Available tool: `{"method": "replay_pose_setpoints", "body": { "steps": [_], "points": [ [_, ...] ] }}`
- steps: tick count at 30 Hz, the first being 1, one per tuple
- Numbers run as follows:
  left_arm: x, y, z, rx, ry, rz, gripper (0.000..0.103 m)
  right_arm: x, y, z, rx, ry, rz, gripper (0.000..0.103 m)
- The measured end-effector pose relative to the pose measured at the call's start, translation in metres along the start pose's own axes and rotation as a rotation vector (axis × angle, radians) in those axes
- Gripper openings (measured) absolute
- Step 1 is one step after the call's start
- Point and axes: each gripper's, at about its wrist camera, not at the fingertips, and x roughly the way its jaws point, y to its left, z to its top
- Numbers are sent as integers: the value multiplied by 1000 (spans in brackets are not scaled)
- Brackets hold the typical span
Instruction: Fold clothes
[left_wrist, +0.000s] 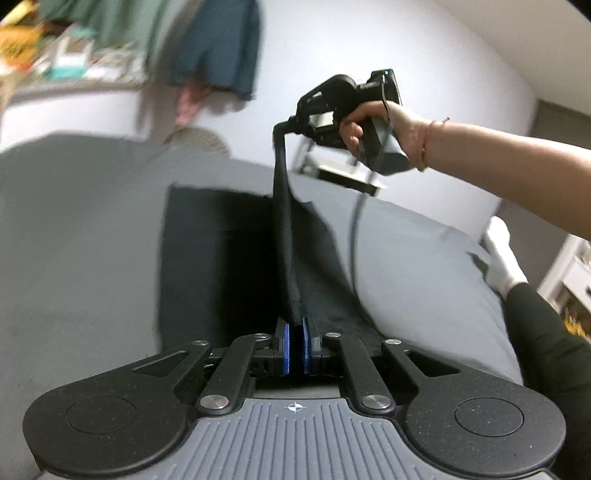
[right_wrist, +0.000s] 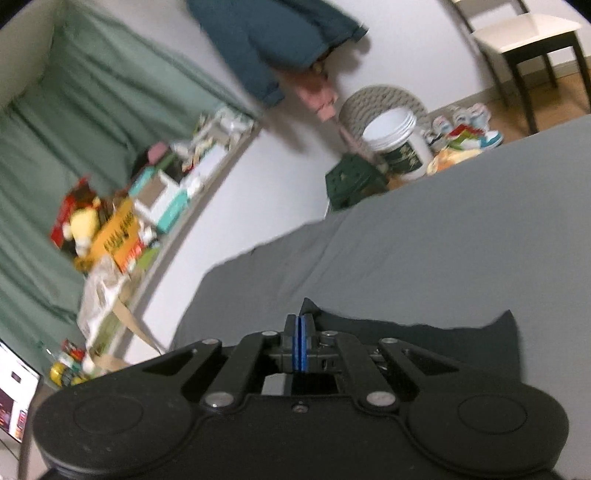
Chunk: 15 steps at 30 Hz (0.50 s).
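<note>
The black garment (left_wrist: 221, 258) lies partly flat on the grey bed (left_wrist: 74, 221), one edge pulled up into a taut ridge between your two grippers. Your left gripper (left_wrist: 294, 347) is clenched on the near end of that edge; your right gripper (left_wrist: 281, 130), gripped by your right hand (left_wrist: 373, 129), pinches the far end, raised above the bed. In the right wrist view the blue pads (right_wrist: 298, 345) sit pressed together with cloth just past them.

Matt black cloth garment (left_wrist: 236, 258) on smooth grey bedsheet (left_wrist: 74, 221) (also cloth).
</note>
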Motion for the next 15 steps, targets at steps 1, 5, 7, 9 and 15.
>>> {"method": "replay_pose_setpoints", "body": {
  "steps": [1,5,7,9,15],
  "points": [
    [1,7,-2,-21,6,10,7,16,8,-4,-10,16,-15,2],
    [6,30,-9,-102,33,49,7,62,30,-23,-64,90,-95,2],
    [13,38,-11,-143,49,60,7,82,36,-31,-73,122,-124,2],
    [15,43,-14,-168,60,62,7,98,42,-38,-85,147,-146,2],
    [9,39,-21,-143,58,66,8,117,51,-45,-136,201,-208,6]
  ]
}}
